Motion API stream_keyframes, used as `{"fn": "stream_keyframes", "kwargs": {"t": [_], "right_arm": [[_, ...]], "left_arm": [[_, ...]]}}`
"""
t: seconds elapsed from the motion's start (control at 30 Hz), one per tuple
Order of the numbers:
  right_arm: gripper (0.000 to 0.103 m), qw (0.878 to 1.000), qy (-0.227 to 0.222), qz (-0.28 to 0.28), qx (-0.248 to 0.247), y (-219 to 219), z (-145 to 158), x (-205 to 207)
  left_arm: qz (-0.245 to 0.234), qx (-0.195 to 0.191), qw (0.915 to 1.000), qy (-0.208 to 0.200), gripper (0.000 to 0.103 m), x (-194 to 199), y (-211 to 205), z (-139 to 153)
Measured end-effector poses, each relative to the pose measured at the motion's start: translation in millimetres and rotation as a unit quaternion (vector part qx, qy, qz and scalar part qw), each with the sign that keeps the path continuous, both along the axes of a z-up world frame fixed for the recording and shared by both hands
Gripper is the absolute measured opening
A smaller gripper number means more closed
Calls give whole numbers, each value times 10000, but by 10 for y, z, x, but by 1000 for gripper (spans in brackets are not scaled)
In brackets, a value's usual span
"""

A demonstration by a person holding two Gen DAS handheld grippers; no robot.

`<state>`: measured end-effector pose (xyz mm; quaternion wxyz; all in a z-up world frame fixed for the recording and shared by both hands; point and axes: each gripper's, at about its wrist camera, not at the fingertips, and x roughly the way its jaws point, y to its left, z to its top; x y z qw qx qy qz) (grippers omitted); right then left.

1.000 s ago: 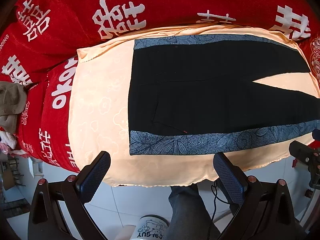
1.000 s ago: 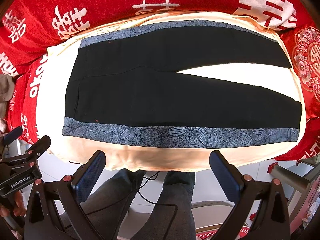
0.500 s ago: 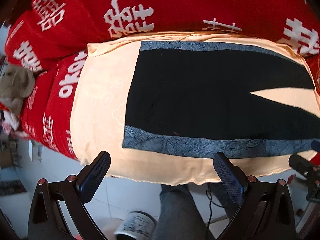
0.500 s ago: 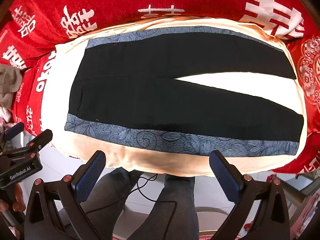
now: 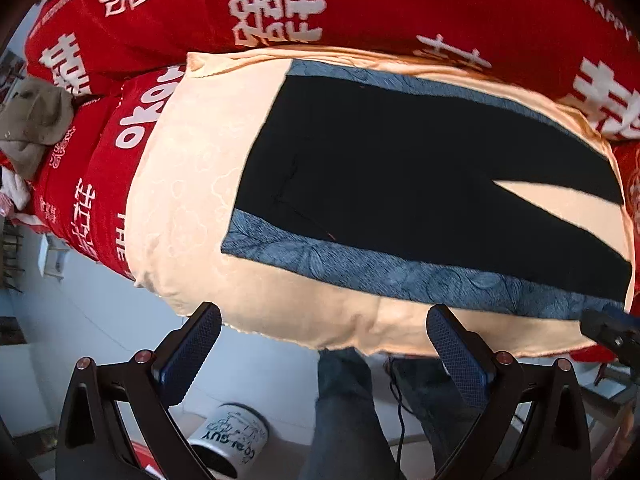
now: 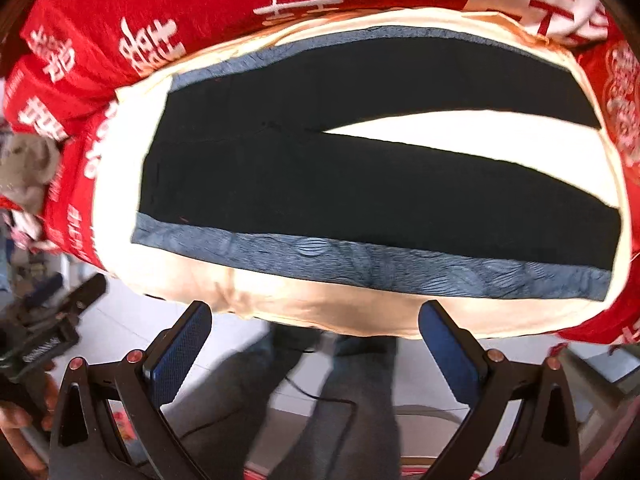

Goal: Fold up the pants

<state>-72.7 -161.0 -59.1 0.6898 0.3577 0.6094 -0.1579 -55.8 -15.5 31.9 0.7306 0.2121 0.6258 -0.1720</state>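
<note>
Only the left view is showing a mug (image 5: pixel 228 440); both claws (image 5: pixel 320 354) (image 6: pixel 314 350), wide apart and empty, are tilting over the pants (image 6: pixel 360 176) more than before

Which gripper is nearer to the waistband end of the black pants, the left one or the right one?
Left. The left gripper hangs open just off the cushion's near edge below the waistband. The right gripper, also open, is further along toward the leg ends.
</note>
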Motion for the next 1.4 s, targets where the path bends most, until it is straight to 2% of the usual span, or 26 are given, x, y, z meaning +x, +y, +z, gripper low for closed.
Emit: {"fn": "stream_keyframes", "kwargs": {"t": [0.1,0.23,0.3,0.47,0.5,0.57,0.6,0.73,0.83,0.93,0.97,1.03,1.13,1.2,1.27,1.33,1.37,1.4], "right_arm": [[103,9987,-321,-102,380,70,-52,57],[103,9911,-700,-317,1086,301,-300,215],[103,9823,-927,-481,1557,428,-523,304],[102,9504,-1305,-1013,2634,800,-1273,538],[101,9459,-1308,-1060,2772,872,-1440,594],[91,9399,-1296,-1116,2955,1008,-1756,701],[81,9357,-1305,-1190,3055,1061,-1923,739],[80,9223,-1475,-1546,3222,1127,-2239,732],[80,9159,-1614,-1775,3219,1107,-2325,643],[76,9107,-1849,-2040,3078,979,-2279,621],[73,9064,-1954,-2142,3073,927,-2262,636],[46,8980,-2179,-2235,3101,839,-2171,697],[33,8997,-2443,-1960,3041,771,-1924,761],[33,9027,-2530,-1764,3001,755,-1808,752],[33,9052,-2561,-1619,2981,756,-1727,753],[33,9070,-2519,-1519,3013,781,-1720,757],[33,9079,-2484,-1481,3033,814,-1725,776],[35,9102,-2432,-1409,3040,825,-1742,750]], "left_arm": [[100,-174,9997,169,103,193,166,-191],[277,-589,9967,493,103,423,405,-544],[279,-834,9943,607,103,499,520,-730],[401,-1323,9860,934,103,645,758,-1206],[483,-1459,9829,1017,103,673,811,-1302],[606,-1647,9778,1149,103,715,872,-1445],[651,-1767,9747,1208,103,737,900,-1508],[698,-1965,9689,1331,103,782,946,-1660],[789,-2164,9614,1504,103,817,972,-1736],[784,-2101,9616,1583,103,820,932,-1797],[790,-2105,9611,1605,103,820,922,-1800],[865,-2198,9564,1717,103,827,881,-1798],[1194,-2555,9414,1848,103,914,824,-1774],[1443,-2708,9339,1834,103,994,793,-1776],[1606,-2613,9361,1724,90,1053,728,-1816],[1627,-2343,9420,1769,51,1077,655,-1913],[1591,-2262,9455,1718,48,1072,640,-1930],[1511,-2250,9486,1636,37,1058,639,-1910]]}}
